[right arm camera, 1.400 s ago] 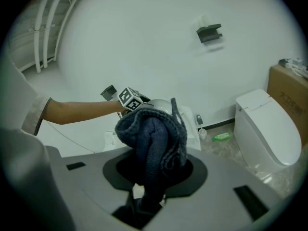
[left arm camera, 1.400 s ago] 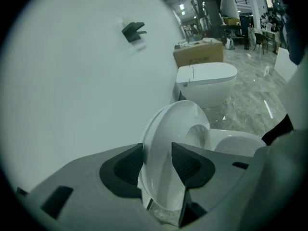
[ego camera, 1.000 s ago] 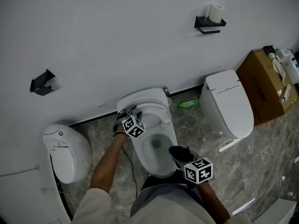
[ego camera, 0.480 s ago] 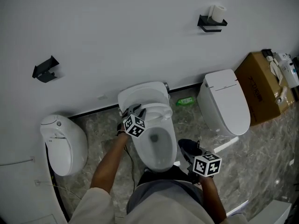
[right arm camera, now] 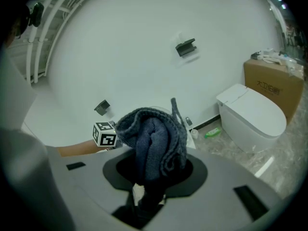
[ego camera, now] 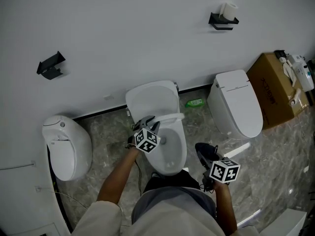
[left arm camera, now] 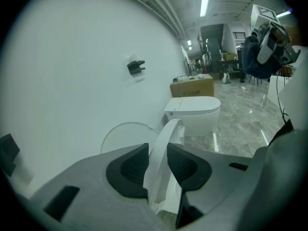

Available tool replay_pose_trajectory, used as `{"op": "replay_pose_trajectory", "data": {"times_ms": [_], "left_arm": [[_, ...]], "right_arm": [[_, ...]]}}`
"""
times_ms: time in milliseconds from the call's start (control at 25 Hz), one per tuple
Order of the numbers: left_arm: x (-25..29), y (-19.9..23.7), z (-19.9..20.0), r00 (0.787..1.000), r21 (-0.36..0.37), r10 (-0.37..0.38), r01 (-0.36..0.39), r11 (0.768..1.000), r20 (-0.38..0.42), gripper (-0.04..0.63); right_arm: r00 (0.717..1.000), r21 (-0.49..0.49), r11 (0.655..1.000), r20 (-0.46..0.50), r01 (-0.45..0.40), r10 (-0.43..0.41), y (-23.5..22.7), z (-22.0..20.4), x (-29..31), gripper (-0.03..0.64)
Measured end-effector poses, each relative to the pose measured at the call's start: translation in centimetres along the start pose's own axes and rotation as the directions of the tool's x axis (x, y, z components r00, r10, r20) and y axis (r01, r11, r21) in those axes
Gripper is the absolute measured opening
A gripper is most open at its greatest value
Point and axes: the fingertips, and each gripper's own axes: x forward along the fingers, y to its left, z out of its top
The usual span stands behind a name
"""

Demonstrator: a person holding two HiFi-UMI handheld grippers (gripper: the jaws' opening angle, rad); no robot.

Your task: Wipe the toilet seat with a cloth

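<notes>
Since a second ago the toilet seat (ego camera: pixel 170 118) has swung down off the lid (ego camera: pixel 151 100), and both hands have shifted. The left gripper (ego camera: pixel 149 124), its jaws having just been closing, pinches the seat's rim over the toilet (ego camera: pixel 173 149). The right gripper (ego camera: pixel 206 157) clamps the dark blue cloth (ego camera: pixel 202 150) just right of the toilet. Further right stand a second toilet (ego camera: pixel 236 104) and a cardboard box (ego camera: pixel 275 90), whose dark print looks too small to read. A green bottle (ego camera: pixel 195 103) lies between the toilets.

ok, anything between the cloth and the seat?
Nothing visible. The cloth in the right gripper hangs right of the bowl, only air between it and the seat. The left gripper holds the seat tilted up.
</notes>
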Motion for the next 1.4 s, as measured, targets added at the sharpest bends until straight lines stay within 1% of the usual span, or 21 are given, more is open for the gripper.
{"op": "replay_pose_trajectory", "data": {"times_ms": [200, 360, 520, 680, 840, 960, 1080, 1200, 1400], "left_arm": [[-1.6, -3.8, -0.9, 0.999, 0.039, -0.041, 0.040, 0.998, 0.008, 0.107], [-2.8, -7.1, -1.7, 0.999, 0.079, -0.048, 0.047, 0.996, 0.007, 0.107], [-3.8, -10.7, -2.9, 0.998, 0.110, -0.067, 0.065, 0.992, 0.012, 0.109], [-4.4, -13.8, -4.0, 0.997, 0.124, -0.073, 0.072, 0.990, 0.003, 0.112], [-5.0, -17.0, -5.4, 0.993, 0.137, -0.117, 0.116, 0.984, -0.004, 0.117], [-5.2, -19.0, -6.5, 0.989, 0.136, -0.149, 0.150, 0.979, -0.013, 0.121], [-5.2, -20.7, -7.6, 0.987, 0.132, -0.160, 0.160, 0.978, -0.011, 0.124], [-5.3, -22.4, -8.7, 0.981, 0.105, -0.192, 0.193, 0.976, -0.016, 0.126], [-5.2, -24.9, -10.0, 0.961, 0.033, -0.274, 0.275, 0.961, -0.024, 0.133]], "right_arm": [[1.000, 0.017, 1.000, 0.004, -0.007, 0.007, 0.8, -1.6, -0.7, 0.106], [1.000, 0.030, 1.000, -0.003, -0.006, 0.006, 1.2, -3.0, -1.3, 0.106], [0.999, 0.036, 0.999, -0.033, 0.016, -0.014, 1.1, -5.0, -1.9, 0.106], [0.998, 0.051, 0.998, -0.060, 0.032, -0.029, 1.0, -6.3, -2.4, 0.106], [0.994, 0.051, 0.998, -0.097, 0.045, -0.040, 1.1, -7.9, -2.6, 0.106], [0.992, 0.061, 0.997, -0.122, 0.048, -0.041, 1.2, -9.1, -2.5, 0.106], [0.987, 0.063, 0.997, -0.152, 0.053, -0.043, 1.4, -10.6, -1.9, 0.106], [0.978, 0.045, 0.998, -0.207, 0.047, -0.037, 1.9, -12.6, -1.6, 0.106], [0.955, 0.029, 0.999, -0.297, 0.039, -0.029, 2.2, -15.7, -1.3, 0.106]]}}
